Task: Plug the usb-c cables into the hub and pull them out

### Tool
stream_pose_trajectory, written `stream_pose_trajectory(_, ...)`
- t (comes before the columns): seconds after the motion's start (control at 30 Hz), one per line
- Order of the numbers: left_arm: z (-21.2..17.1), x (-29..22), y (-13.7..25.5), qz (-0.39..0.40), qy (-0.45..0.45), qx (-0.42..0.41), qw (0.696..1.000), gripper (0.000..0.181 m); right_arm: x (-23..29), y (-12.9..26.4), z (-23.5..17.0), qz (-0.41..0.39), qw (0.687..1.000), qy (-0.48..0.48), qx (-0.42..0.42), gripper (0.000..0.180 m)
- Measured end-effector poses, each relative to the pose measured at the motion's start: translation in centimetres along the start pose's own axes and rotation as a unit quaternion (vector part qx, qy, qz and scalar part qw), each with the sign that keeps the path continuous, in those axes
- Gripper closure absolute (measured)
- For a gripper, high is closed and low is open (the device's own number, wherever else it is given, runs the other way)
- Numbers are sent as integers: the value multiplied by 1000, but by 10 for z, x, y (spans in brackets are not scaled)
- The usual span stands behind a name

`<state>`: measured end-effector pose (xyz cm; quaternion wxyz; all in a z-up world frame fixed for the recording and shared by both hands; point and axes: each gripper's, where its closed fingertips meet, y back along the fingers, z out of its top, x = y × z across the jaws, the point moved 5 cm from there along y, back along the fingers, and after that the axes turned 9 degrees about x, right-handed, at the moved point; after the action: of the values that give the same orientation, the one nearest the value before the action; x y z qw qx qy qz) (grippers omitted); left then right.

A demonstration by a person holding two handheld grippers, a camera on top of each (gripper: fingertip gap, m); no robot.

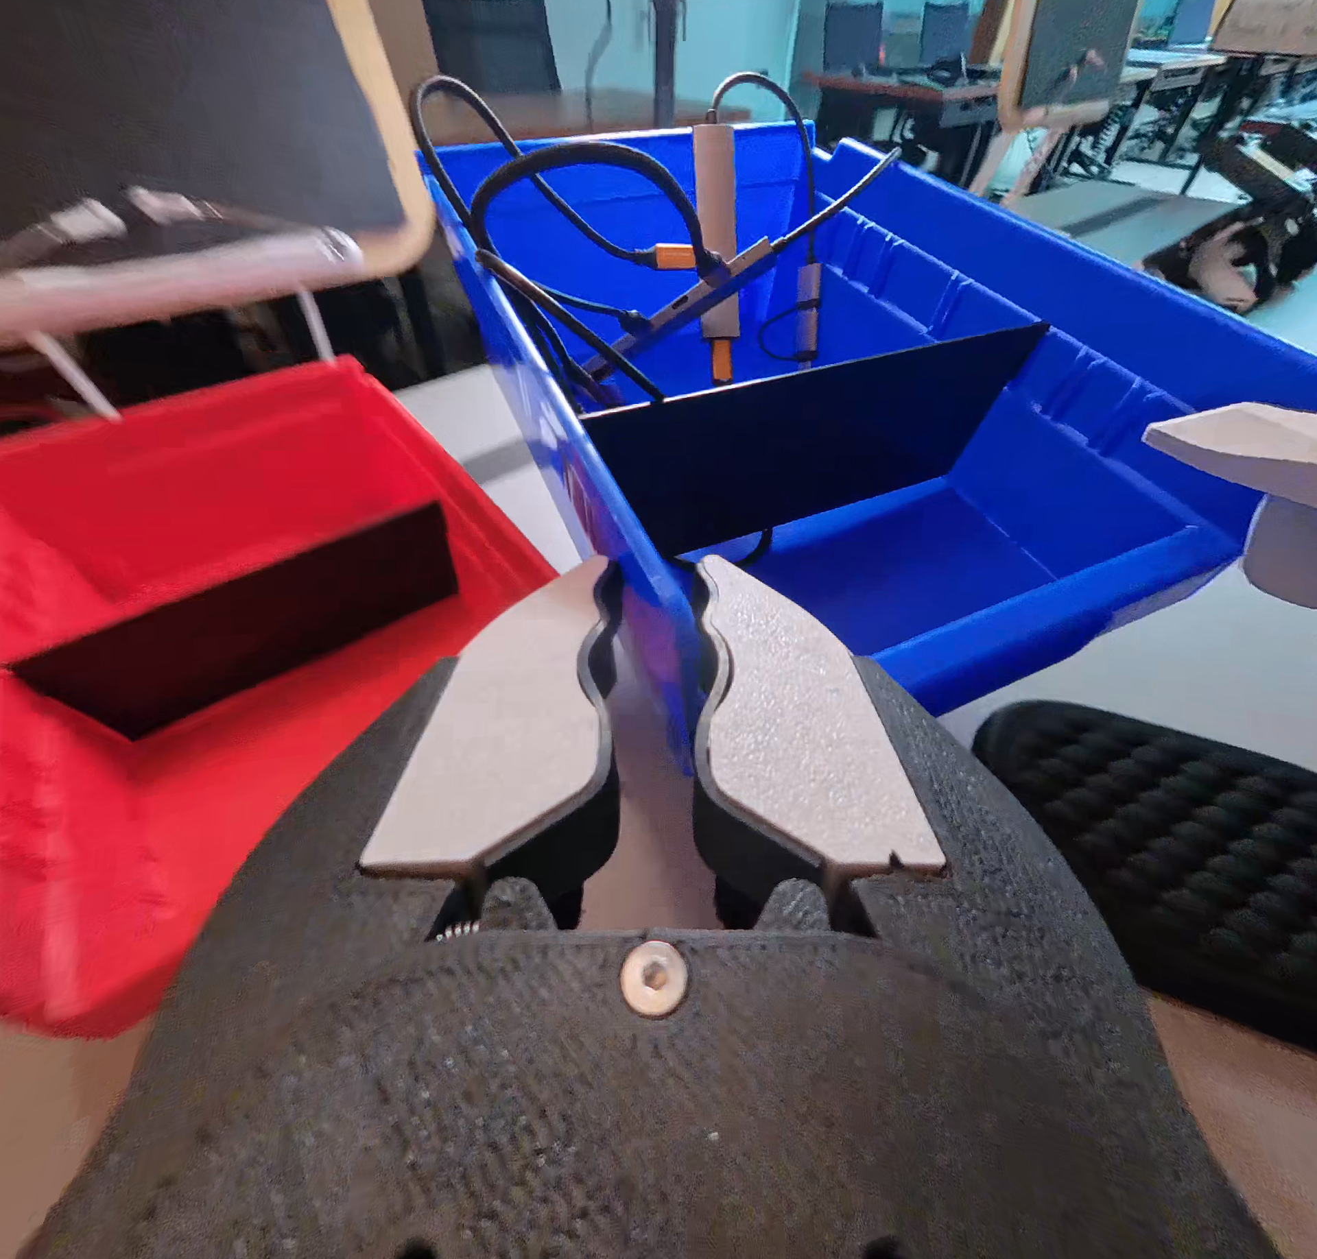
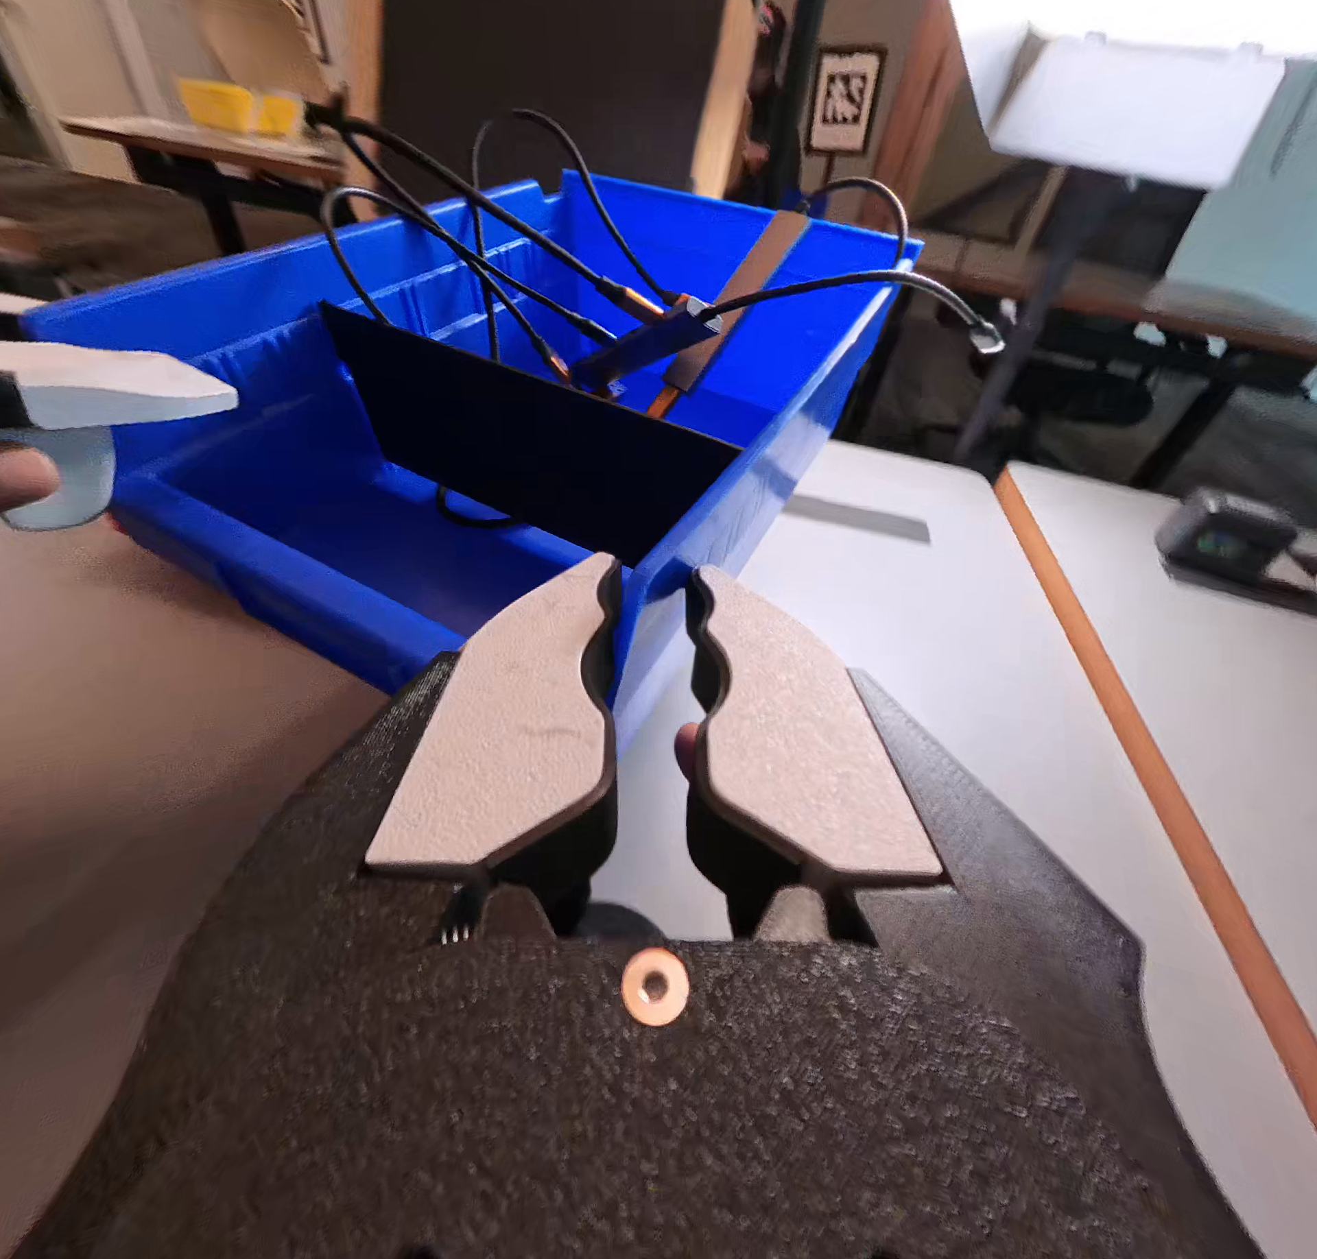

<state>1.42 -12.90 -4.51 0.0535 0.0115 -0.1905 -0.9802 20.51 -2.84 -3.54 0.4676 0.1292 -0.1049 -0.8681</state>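
A blue bin (image 1: 1069,341) with a black divider (image 1: 784,455) holds several grey USB hubs (image 1: 715,177) and black cables (image 1: 570,156) with orange plugs (image 1: 673,256) in its far compartment. My left gripper (image 1: 656,569) is shut on the bin's left wall near the front corner. My right gripper (image 2: 652,573) is shut on the bin's right wall (image 2: 755,498). Each gripper shows at the edge of the other's view, the right one on the right (image 1: 1240,448) and the left one on the left (image 2: 121,384). In the right wrist view the hubs (image 2: 648,345) lie crossed, and one cable end (image 2: 987,338) hangs over the right wall.
A red bin (image 1: 214,512) with a black divider sits left of the blue bin. A black mesh chair back (image 1: 1176,833) is at the lower right. The grey table (image 2: 926,655) has an orange-edged seam, with a dark device (image 2: 1233,534) beyond it. Left tips to right tips: about 20 centimetres.
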Motion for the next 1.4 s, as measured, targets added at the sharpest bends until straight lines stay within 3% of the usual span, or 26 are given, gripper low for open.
stream_pose_trajectory(0.17, 36, 55, 81, 78, 7, -58, 995, 166, 65, -3, 74, 66, 994, 31, -77, 162)
stream_pose_trajectory(0.37, 19, 141, 182, 194, 49, -84, 976, 169, 181, -37, 121, 165, 978, 68, -111, 161)
stream_pose_trajectory(0.57, -39, 215, 244, 296, 99, -54, 949, 173, 288, -87, 115, 246, 962, 88, -85, 161)
stream_pose_trajectory(0.77, -117, 276, 245, 324, 165, -10, 931, 175, 355, -145, 70, 284, 953, 102, -27, 160)
stream_pose_trajectory(0.9, -158, 292, 221, 316, 190, 19, 929, 175, 364, -177, 36, 288, 951, 107, 17, 161)
stream_pose_trajectory(1.03, -172, 294, 198, 288, 205, 29, 935, 171, 355, -199, 17, 278, 954, 100, 50, 161)
stream_pose_trajectory(1.13, -170, 288, 185, 226, 212, 30, 950, 154, 347, -203, 6, 309, 938, 122, 102, 147)
stream_pose_trajectory(1.2, -165, 285, 187, 200, 203, 39, 958, 139, 331, -186, 11, 332, 930, 130, 91, 144)
stream_pose_trajectory(1.3, -133, 276, 211, 241, 97, 22, 965, 138, 289, -156, 25, 351, 919, 167, 65, 143)
stream_pose_trajectory(1.4, -106, 247, 204, 171, -7, 79, 982, 139, 248, -159, 19, 312, 900, 281, 113, 140)
